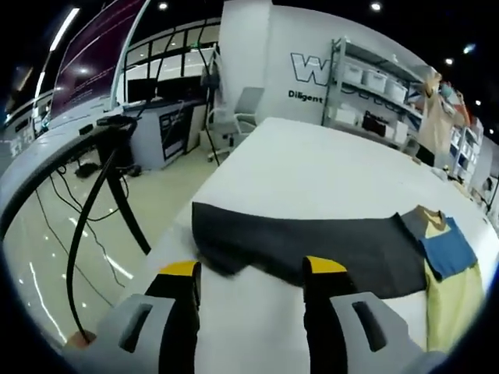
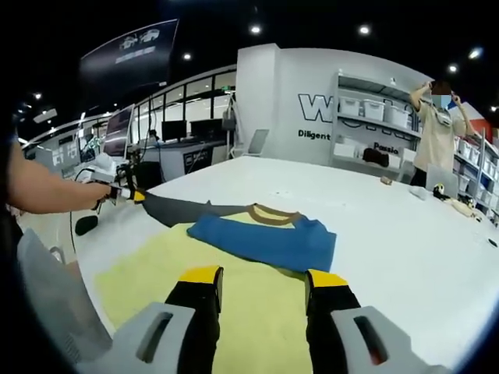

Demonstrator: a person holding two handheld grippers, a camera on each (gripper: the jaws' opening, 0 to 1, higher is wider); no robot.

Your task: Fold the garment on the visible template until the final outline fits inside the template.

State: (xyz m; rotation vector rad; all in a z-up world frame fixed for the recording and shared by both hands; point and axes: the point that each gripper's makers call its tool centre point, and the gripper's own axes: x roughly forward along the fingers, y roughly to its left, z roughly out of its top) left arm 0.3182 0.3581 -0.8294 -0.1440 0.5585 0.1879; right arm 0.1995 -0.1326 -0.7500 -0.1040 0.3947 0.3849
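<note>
Now I want the left claw point(image 1: 251, 269) to pinch the dark sleeve's point(image 1: 312, 245) near edge squarely before folding it across the yellow body point(image 2: 203, 292). Its jaws are spread, holding nothing, with the sleeve on the white table point(image 1: 312, 171) just beyond the tips. My right claw point(image 2: 259, 276) (also spread) hovers over the yellow cloth, the blue panel point(image 2: 265, 241) just ahead.

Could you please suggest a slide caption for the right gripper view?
Open hand-held gripper poised over a yellow, blue and grey garment on the white table.
</note>
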